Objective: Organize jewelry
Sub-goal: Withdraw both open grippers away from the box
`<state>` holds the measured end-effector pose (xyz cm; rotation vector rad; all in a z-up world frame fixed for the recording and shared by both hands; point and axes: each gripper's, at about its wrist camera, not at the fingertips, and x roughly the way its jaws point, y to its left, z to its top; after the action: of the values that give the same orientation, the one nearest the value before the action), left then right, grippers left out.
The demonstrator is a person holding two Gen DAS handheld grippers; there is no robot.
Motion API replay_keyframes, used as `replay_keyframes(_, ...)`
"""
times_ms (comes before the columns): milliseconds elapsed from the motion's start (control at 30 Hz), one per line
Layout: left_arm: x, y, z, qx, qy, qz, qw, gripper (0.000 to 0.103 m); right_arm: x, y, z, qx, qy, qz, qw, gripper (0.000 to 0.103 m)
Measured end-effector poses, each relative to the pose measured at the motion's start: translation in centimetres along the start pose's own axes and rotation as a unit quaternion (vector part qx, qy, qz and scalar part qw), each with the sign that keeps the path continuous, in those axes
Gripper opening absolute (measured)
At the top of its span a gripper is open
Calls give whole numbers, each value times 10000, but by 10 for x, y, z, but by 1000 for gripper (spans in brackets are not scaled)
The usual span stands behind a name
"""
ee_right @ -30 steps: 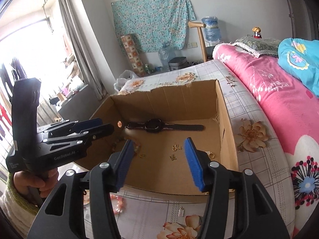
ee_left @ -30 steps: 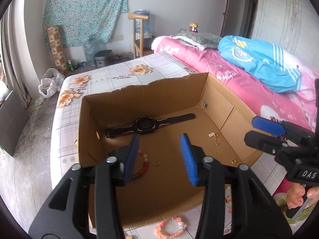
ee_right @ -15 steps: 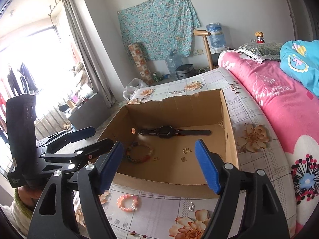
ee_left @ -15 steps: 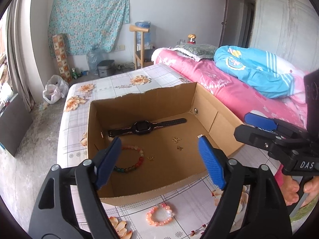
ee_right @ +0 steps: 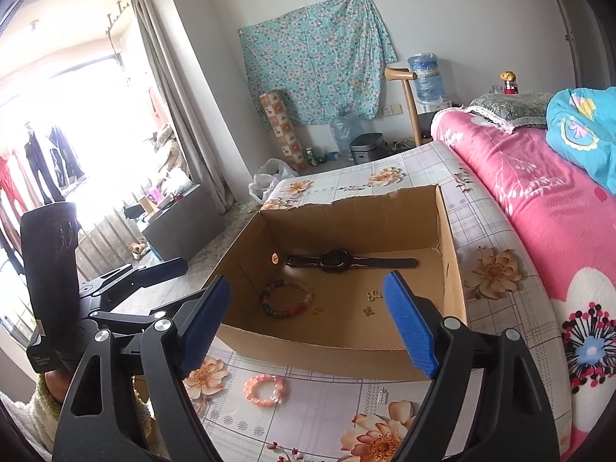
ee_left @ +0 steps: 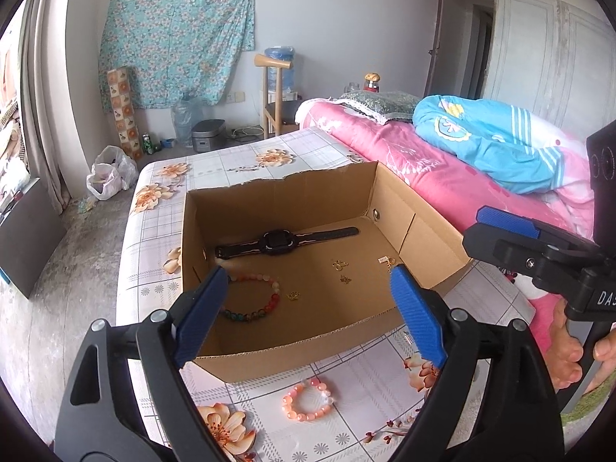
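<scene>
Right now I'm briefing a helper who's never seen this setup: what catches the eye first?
The open cardboard box on the floral cloth, holding a black watch along its far wall and a multicoloured bead bracelet nearer. A pink bead bracelet lies outside, in front of the box. Behind, a bright pink quilt.

Both grippers have drawn back from the box (ee_left: 292,362); the left gripper (ee_left: 304,312) and right gripper (ee_right: 308,323) are opening wider, nothing between their jaws, exposing the beaded bracelet (ee_left: 250,296) inside.
</scene>
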<state>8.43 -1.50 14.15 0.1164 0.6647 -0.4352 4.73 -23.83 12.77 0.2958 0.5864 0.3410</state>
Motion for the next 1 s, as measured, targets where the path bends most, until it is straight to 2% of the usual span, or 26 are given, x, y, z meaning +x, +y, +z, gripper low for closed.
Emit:
replay_keyframes(533,-2,7,-12,-87,148,43,9998,84,-6,11,-1,-113,0,-21,9999,88)
replay_keyframes(700,-3,4,-17,-49,195,19,9998,88,-7,16,-5,-195,57,-34,9998,90)
replay_keyframes(1000,-4,10,-48,-111,552,61,9984,89,-5,16,-44,-328,557,-319,9974,91)
